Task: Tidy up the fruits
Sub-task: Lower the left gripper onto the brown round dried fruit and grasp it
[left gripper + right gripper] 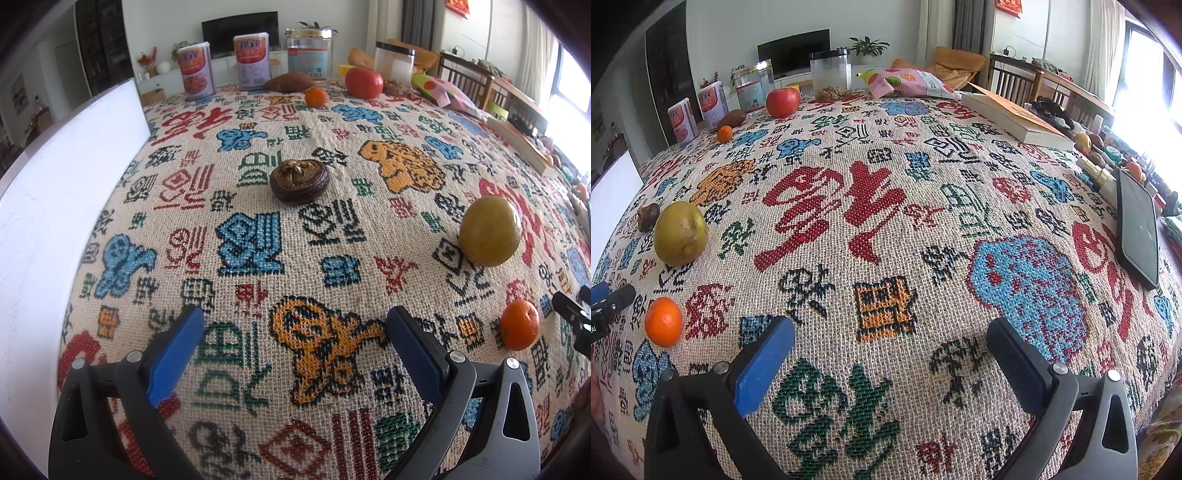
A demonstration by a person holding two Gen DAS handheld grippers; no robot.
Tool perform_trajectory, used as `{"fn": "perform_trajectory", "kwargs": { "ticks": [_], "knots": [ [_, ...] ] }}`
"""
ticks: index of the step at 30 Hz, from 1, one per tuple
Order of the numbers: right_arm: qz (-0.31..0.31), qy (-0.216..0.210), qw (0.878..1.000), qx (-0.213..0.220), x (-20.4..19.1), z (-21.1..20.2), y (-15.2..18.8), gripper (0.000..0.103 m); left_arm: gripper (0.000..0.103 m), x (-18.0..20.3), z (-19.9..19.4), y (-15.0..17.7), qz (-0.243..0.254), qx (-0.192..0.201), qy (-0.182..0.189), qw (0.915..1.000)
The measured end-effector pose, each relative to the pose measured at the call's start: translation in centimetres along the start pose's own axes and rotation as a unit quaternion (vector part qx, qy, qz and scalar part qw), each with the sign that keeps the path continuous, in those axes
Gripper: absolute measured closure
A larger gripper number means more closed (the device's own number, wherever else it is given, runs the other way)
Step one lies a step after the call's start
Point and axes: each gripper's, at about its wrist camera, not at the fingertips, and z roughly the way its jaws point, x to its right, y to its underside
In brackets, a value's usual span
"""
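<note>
My left gripper hovers over the patterned surface, jaws spread and empty; ahead lies a dark brown fruit, then a green fruit and a small orange. My right gripper hovers beside them, jaws also spread, holding nothing

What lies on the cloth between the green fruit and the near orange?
Nothing: only bare patterned cloth separates green fruit from near orange, seen in both wrist views.

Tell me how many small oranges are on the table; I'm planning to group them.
2. One small orange sits near the front, beside the green-yellow fruit; the other lies far back by the red apple. Clutter at the right edge may hide more.
</note>
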Motion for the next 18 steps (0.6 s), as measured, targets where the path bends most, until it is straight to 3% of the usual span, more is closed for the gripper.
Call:
{"fn": "perform_trajectory", "kwargs": {
  "ticks": [3,5,8,10,14,18],
  "knots": [
    [0.000,0.000,1.000,0.000,0.0,0.0,0.0,0.000,0.004,-0.3,0.0,-0.1,-0.003,-0.002,0.014,0.9999],
    [0.000,0.000,1.000,0.000,0.0,0.0,0.0,0.000,0.004,-1.4,0.0,-0.8,-0.003,-0.011,0.059,0.9982],
    [0.000,0.000,1.000,0.000,0.0,0.0,0.1,0.000,0.005,-4.2,0.3,-2.7,-0.056,-0.018,0.113,0.9919],
    [0.000,0.000,1.000,0.000,0.1,0.0,0.0,0.000,0.005,-4.8,0.6,-4.2,-0.071,-0.015,0.115,0.9907],
    [0.000,0.000,1.000,0.000,0.0,0.0,0.0,0.000,0.005,-3.3,1.7,-7.0,-0.017,0.011,0.097,0.9951],
    [-0.001,0.000,1.000,0.000,0.0,0.0,0.1,0.000,0.006,-1.8,4.5,-8.3,0.016,0.000,0.086,0.9962]
  ]
}}
